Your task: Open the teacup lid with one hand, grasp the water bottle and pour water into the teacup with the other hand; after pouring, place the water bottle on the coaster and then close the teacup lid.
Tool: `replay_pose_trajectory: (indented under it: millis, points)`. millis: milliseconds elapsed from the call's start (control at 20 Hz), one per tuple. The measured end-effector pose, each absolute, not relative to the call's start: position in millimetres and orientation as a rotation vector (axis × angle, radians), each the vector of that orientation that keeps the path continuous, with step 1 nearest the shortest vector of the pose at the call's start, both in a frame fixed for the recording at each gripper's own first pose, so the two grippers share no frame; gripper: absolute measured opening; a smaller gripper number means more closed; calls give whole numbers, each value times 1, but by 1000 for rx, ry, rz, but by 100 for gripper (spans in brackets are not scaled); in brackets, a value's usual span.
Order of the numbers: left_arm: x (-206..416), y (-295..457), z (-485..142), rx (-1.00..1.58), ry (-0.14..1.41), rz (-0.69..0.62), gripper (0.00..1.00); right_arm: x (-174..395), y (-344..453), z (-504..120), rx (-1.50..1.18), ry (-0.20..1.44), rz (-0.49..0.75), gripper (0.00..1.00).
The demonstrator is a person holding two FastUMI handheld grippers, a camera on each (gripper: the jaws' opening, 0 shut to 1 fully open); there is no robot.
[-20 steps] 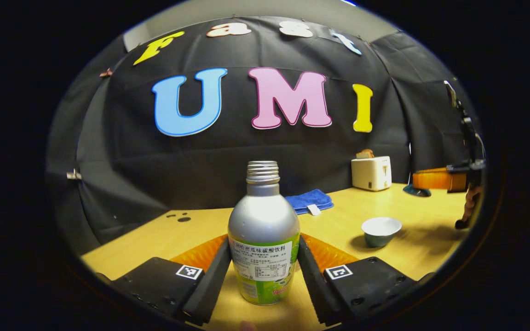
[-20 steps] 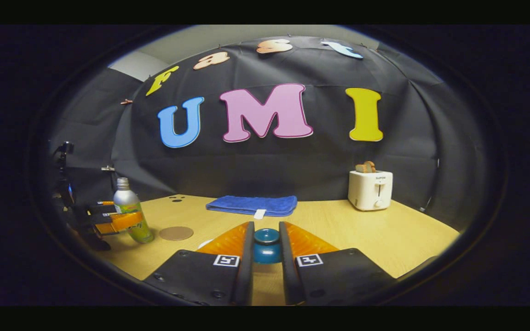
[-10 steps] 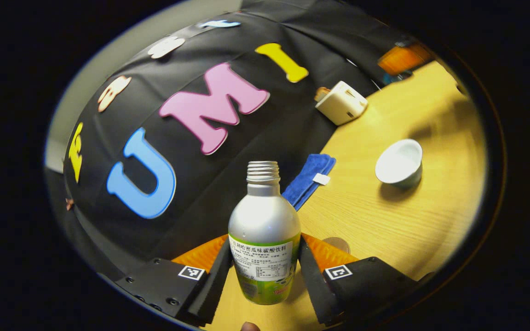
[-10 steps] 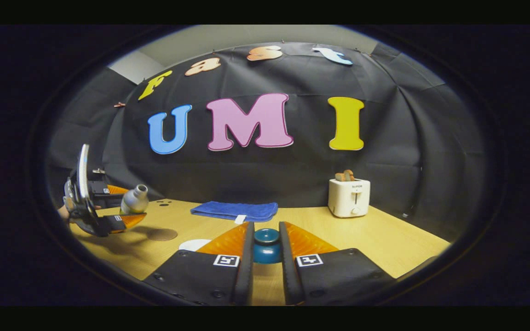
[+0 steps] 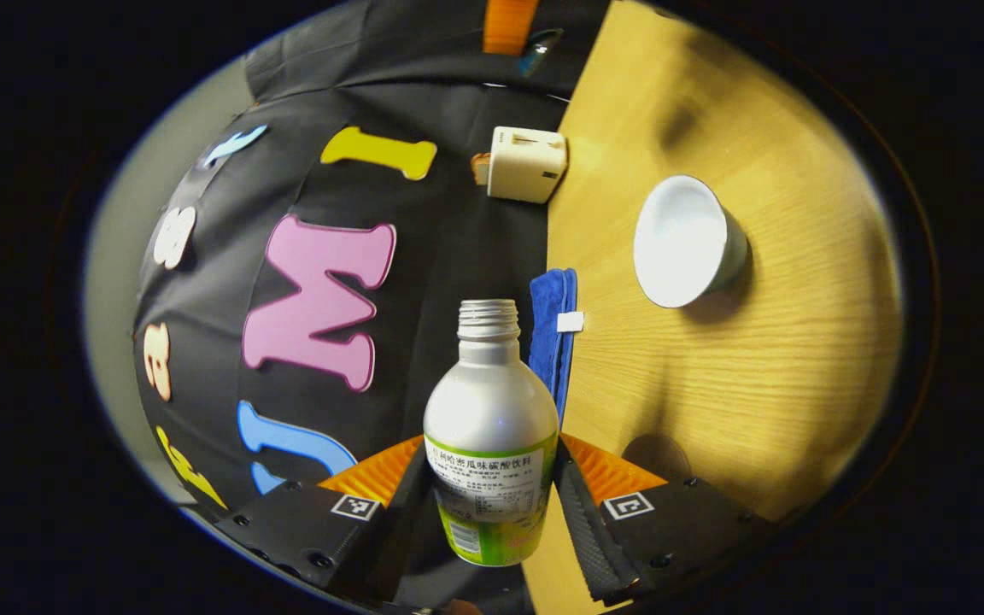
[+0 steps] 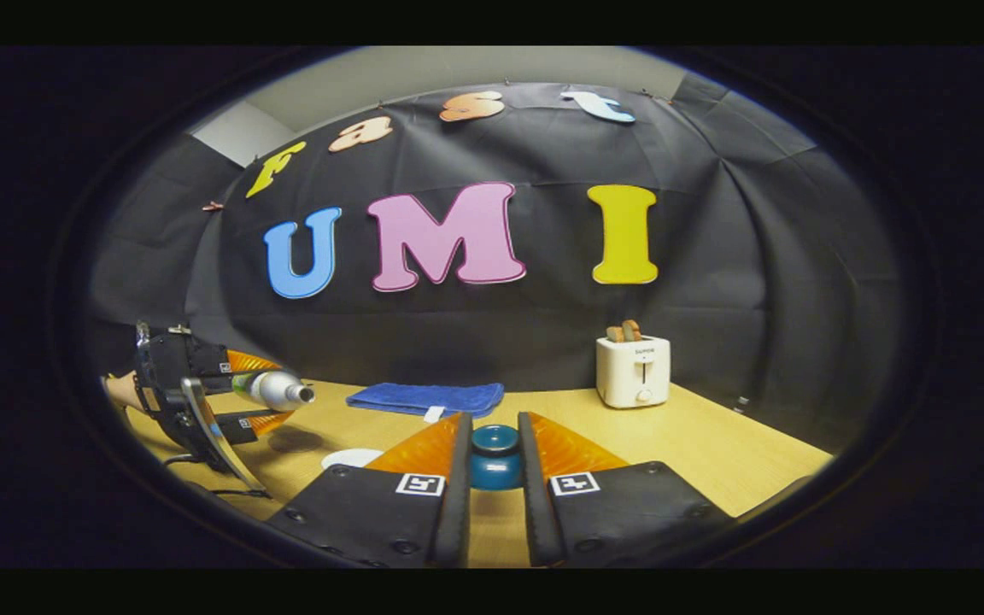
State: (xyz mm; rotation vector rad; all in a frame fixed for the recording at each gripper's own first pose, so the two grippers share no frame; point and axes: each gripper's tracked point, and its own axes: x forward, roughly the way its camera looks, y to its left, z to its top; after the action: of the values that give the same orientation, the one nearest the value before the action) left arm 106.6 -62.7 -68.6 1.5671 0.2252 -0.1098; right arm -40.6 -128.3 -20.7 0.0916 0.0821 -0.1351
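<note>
Above the desk point(image 5: 714, 359) your left tool point(image 5: 492, 504) pinches the tipped water bottle point(image 5: 490, 427), right tool point(image 6: 493, 478) pinches the lid point(image 6: 494, 457); teacup point(image 5: 684, 241) looks unfilled.

Fine print on the water bottle point(image 5: 490, 444) label; unreadable here.

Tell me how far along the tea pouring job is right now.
Done: the lid is off, pinched in the right gripper. In hand: the left gripper holds the water bottle tipped on its side near the open teacup; no stream visible. Left: pouring, setting the bottle on the coaster, closing the lid.
</note>
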Motion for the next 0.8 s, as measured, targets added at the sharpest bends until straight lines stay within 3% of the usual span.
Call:
replay_pose_trajectory:
  millis: [250,300,800]
  points:
    - [114,-58,-75,1719,281,-173,80,-42,-133,-18,99,76,-142,26]
    - [116,-58,-78,1730,280,-181,80,-41,-133,-19,100,78,-142,30]
    - [121,-73,-84,1869,246,-256,80,-40,-132,-19,101,78,-137,26]
